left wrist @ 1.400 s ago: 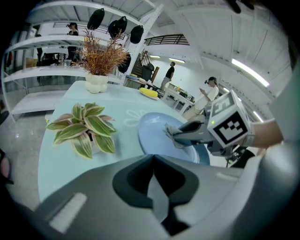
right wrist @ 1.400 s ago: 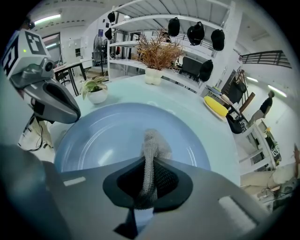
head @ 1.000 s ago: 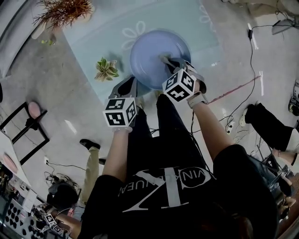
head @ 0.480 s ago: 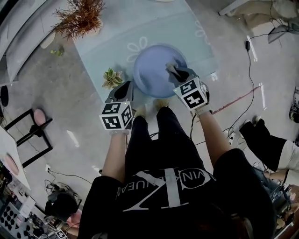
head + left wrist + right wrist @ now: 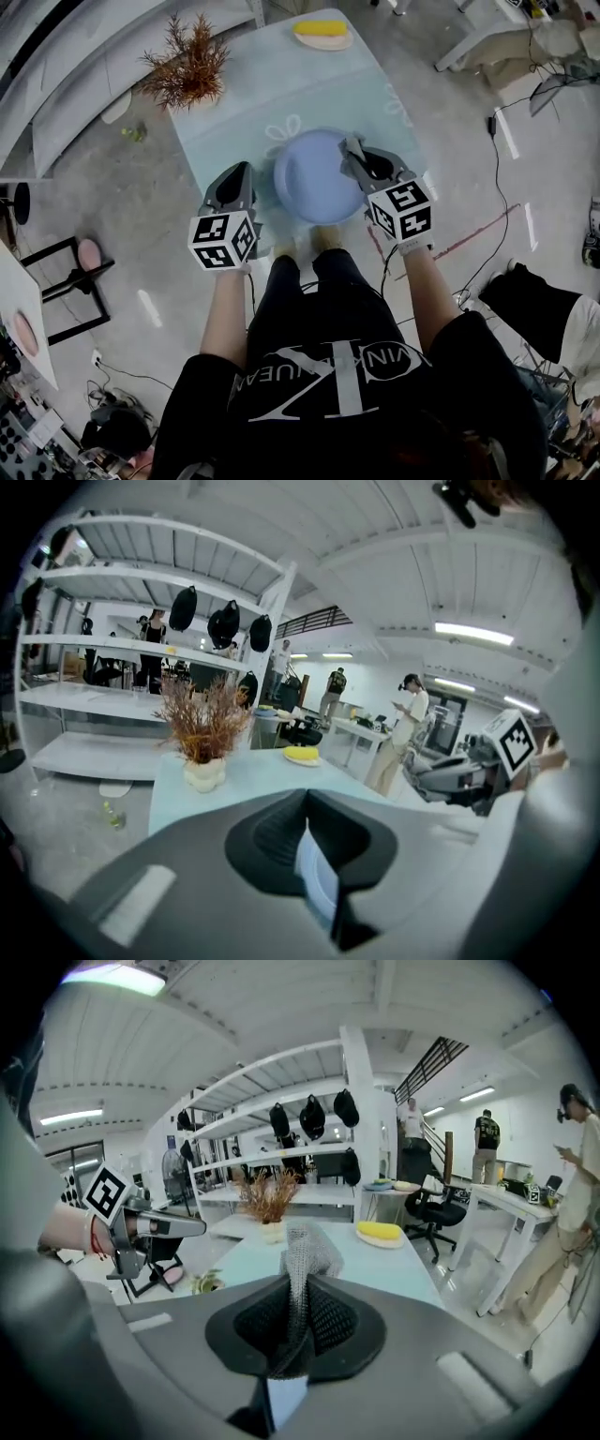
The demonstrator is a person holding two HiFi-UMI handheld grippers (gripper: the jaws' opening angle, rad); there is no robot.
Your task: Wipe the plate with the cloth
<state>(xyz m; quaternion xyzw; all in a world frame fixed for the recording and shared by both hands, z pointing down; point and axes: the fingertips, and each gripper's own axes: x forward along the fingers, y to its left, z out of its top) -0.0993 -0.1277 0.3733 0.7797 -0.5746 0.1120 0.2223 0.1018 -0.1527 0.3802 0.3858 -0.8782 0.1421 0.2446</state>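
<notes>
Floor: we see grey polished concrete point(image 5: 122, 187).
Tabletop: pale blue-green point(image 5: 253, 84); we find a dried plant point(image 5: 192, 70) in a white pot at its far corner.
Shelving: a white rack point(image 5: 94, 641) stands behind, with dark things point(image 5: 225, 627) hanging from it.
Ceiling: white, with strip lights point(image 5: 473, 633) glowing.
Beyond: we see a black office chair point(image 5: 427, 1208) beside a white desk point(image 5: 506, 1206).
</notes>
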